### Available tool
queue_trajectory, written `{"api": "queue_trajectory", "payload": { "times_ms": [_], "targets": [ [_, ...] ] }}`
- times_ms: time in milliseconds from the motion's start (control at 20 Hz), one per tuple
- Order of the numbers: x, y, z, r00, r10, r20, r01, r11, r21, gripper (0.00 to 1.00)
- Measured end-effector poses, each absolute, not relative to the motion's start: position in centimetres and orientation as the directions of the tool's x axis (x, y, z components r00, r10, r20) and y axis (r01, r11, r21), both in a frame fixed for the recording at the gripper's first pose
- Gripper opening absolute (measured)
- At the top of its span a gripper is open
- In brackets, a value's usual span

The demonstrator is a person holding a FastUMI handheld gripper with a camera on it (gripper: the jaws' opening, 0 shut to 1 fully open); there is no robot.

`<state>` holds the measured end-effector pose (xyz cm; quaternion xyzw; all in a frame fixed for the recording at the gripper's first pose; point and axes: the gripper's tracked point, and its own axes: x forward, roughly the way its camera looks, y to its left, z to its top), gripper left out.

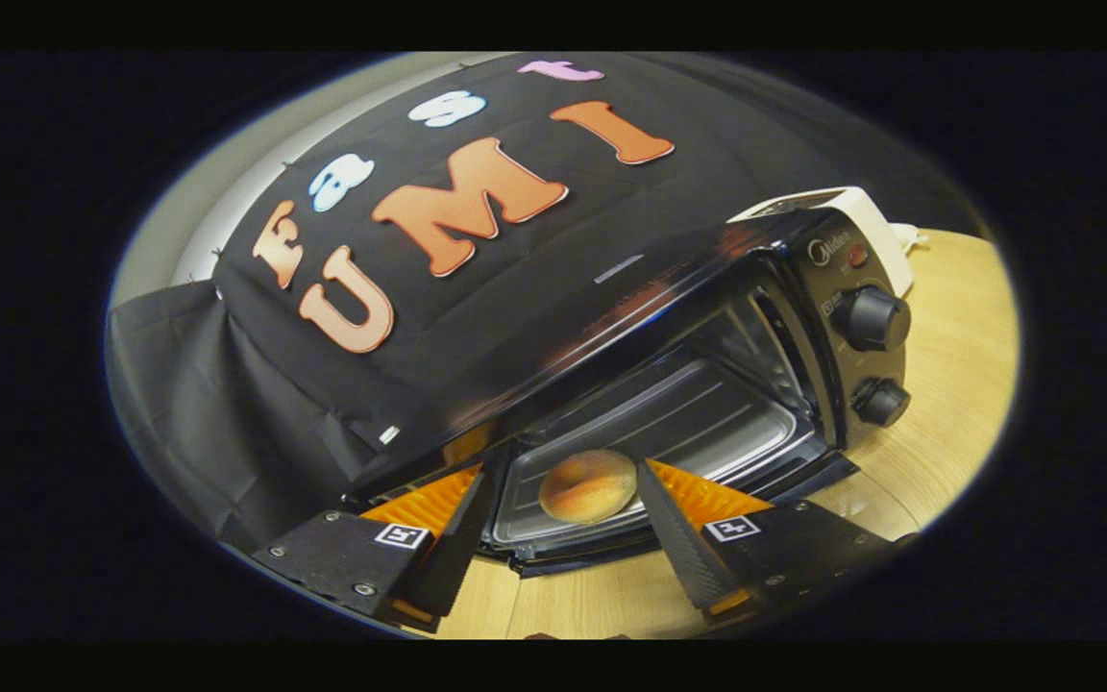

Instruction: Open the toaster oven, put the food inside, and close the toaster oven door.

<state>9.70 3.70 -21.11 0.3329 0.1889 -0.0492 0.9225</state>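
Note:
The black toaster oven (pixel 707 288) stands on the wooden table with its door down and its cavity showing. A round golden-brown piece of food (pixel 587 485) rests on the metal tray (pixel 707 423) at the front of the cavity. My gripper (pixel 573 464) is open, one finger on each side of the food. The right finger (pixel 674 529) is very close to the food. The left finger (pixel 462 533) stands a little apart from it. I cannot tell whether either finger touches it.
Two black knobs (pixel 873 319) sit on the oven's right panel. A white appliance (pixel 861 216) stands behind the oven. The wooden tabletop (pixel 938 384) runs along the oven's right side and under the fingers. The black cloth wall hangs behind and to the left.

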Motion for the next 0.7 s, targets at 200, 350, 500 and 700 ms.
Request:
{"api": "queue_trajectory", "payload": {
  "times_ms": [200, 350, 500, 700],
  "targets": [
    [5.3, 5.0, -20.3, 0.904, 0.059, -0.424, 0.160, 0.872, 0.462, 0.93],
    [1.4, 5.5, -20.8, 0.876, 0.050, -0.480, 0.122, 0.939, 0.320, 0.96],
    [-2.2, 6.7, -21.0, 0.855, 0.063, -0.515, 0.057, 0.975, 0.214, 0.97],
    [-6.4, 7.4, -22.8, 0.806, 0.062, -0.588, 0.029, 0.989, 0.143, 0.97]
  ]
}}
